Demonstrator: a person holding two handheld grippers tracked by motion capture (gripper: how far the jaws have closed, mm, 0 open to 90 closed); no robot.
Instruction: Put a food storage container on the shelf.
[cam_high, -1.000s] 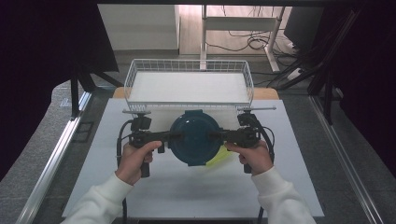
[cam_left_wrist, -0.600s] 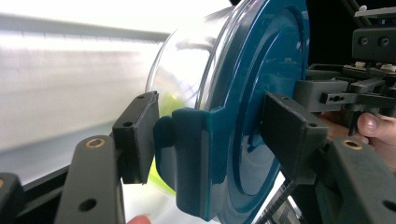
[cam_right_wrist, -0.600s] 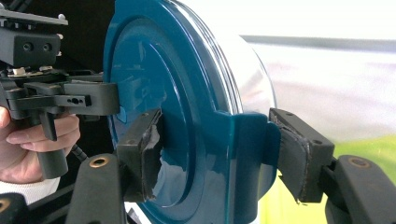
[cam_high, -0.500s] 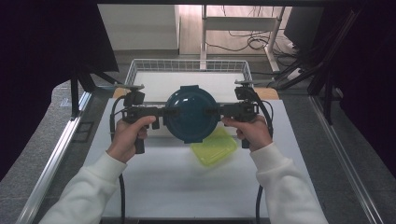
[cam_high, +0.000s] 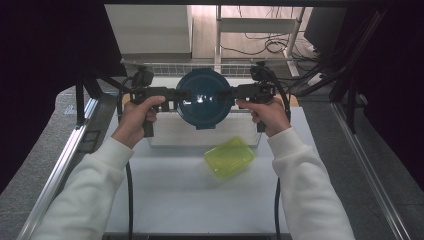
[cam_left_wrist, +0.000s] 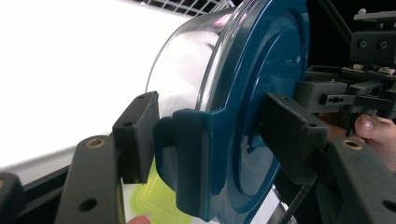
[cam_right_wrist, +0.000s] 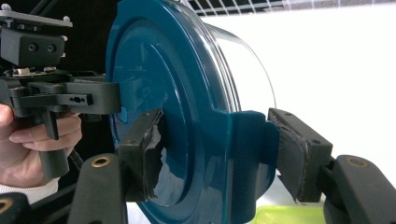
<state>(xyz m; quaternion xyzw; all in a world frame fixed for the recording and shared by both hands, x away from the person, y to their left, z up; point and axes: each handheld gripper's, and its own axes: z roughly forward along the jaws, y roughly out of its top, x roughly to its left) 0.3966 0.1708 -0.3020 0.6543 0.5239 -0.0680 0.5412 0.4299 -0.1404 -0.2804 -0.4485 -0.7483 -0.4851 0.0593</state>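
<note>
Above the wire basket (cam_high: 165, 69), the round blue-lidded container (cam_high: 204, 98) hangs between the left gripper (cam_high: 179, 94) and right gripper (cam_high: 228, 92), each clamped on a lid clip. It hides the basket's middle. A green box (cam_high: 229, 157) lies nearby on the table (cam_high: 190, 200).

The work surface is a white table top (cam_high: 190, 200) set in a metal frame, with silver rails (cam_high: 60, 165) running along both sides and grey speckled floor (cam_high: 30, 185) visible beyond them. Dark curtains or panels (cam_high: 45, 60) close off the left and right of the station, leaving both flanks in deep shadow, while light falls brightly on the table. Beyond the far edge stands a pale cabinet (cam_high: 150, 30) and a light metal stand (cam_high: 260, 25) on a wood-toned floor (cam_high: 205, 25), where black cables (cam_high: 265, 47) lie loosely coiled.
</note>
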